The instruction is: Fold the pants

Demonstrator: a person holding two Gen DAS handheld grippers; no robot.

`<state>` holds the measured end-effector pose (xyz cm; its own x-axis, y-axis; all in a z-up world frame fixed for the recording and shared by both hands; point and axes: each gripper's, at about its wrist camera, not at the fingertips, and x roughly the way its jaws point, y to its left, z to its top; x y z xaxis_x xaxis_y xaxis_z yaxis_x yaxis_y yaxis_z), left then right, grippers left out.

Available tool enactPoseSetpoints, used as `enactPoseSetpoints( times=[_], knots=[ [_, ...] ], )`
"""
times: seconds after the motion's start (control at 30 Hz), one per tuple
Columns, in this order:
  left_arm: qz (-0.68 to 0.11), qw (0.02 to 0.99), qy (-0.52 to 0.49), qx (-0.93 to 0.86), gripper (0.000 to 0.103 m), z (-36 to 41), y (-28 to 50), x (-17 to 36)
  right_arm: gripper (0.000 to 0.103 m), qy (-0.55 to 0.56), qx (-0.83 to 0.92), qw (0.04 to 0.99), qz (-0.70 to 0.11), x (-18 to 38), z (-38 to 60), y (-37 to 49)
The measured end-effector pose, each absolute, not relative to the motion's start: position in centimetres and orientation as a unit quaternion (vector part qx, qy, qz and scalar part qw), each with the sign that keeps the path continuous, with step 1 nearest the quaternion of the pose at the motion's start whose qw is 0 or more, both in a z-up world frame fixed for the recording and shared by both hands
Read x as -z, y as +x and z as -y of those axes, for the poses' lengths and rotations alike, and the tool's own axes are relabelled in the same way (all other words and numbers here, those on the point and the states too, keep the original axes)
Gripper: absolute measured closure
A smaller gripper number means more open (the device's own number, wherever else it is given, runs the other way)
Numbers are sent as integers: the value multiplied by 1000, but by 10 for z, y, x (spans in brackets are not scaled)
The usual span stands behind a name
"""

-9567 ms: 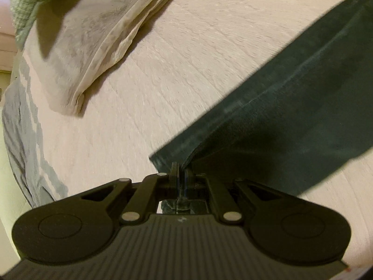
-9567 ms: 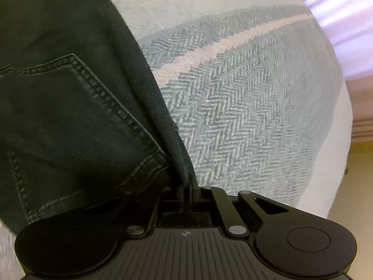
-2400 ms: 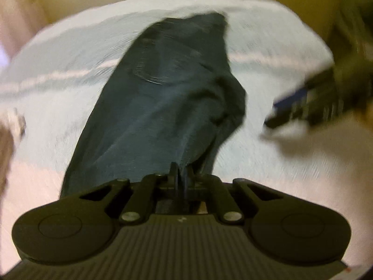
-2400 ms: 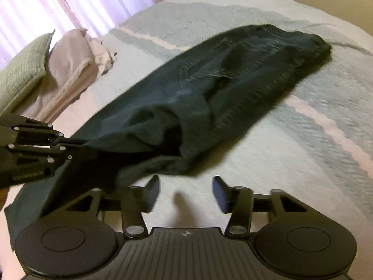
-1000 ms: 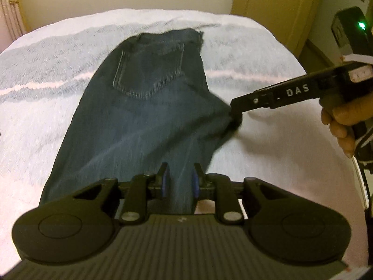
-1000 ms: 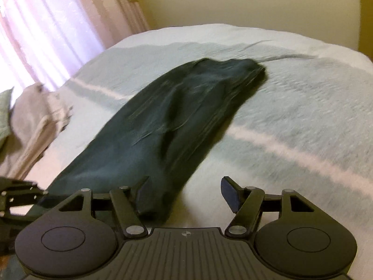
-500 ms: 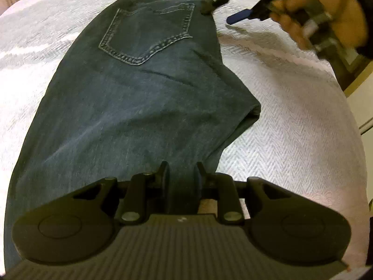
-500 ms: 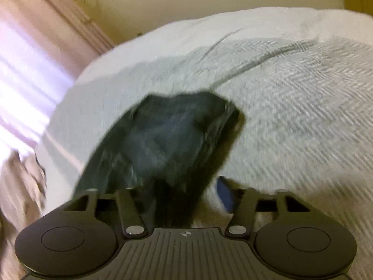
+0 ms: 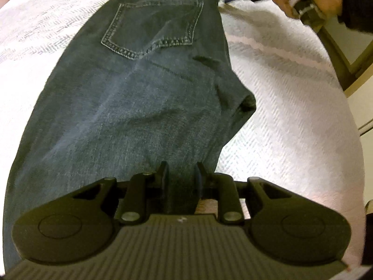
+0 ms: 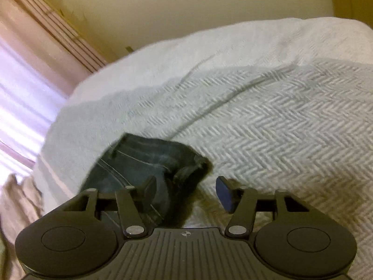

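We see the dark blue denim pants [image 9: 144, 88] lying lengthwise up the centre of the frame on the pale herringbone-weave bed cover [image 9: 291, 107], back pocket up. Our left gripper [image 9: 180, 175] stands slightly apart with denim between its fingers, unclamped. Our right gripper [image 10: 186, 190] gapes wide at the waistband corner. If the right one closes askew, we judge it could catch only the top layer, or the bed cover too, skewing the fold.

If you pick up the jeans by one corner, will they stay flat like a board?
Probably not. The jeans already show wrinkles and a bunched fold at one side, so they would likely droop. The thick denim probably feels fairly heavy, and shouldn't slip easily on the woven bedspread.
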<state>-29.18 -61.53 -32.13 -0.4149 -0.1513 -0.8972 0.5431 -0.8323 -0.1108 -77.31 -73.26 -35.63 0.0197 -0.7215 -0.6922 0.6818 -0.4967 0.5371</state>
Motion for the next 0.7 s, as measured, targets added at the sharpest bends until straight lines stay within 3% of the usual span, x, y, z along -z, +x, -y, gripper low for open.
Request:
enactPoseSetpoints(
  times=[0.2, 0.23, 0.3, 0.5, 0.53, 0.57, 0.7],
  knots=[
    [-212, 285, 432, 829, 82, 634, -279, 293, 53, 567, 672, 472, 65, 386, 761, -786],
    [-216, 300, 434, 822, 84, 640, -276, 296, 85, 578, 667, 465, 70, 390, 763, -786],
    [-226, 314, 452, 804, 84, 647, -274, 310, 93, 563, 671, 480, 55, 385, 773, -790],
    [-258, 315, 473, 781, 84, 649, -263, 340, 92, 550, 663, 507, 15, 391, 789, -795],
    [-261, 317, 471, 781, 84, 649, -261, 340, 85, 556, 664, 499, 30, 393, 782, -796],
    [-261, 318, 471, 781, 84, 647, -262, 340, 68, 556, 670, 491, 31, 392, 778, -795],
    [-260, 333, 472, 774, 84, 640, -256, 334, 61, 516, 708, 482, -8, 373, 753, -778]
  ],
)
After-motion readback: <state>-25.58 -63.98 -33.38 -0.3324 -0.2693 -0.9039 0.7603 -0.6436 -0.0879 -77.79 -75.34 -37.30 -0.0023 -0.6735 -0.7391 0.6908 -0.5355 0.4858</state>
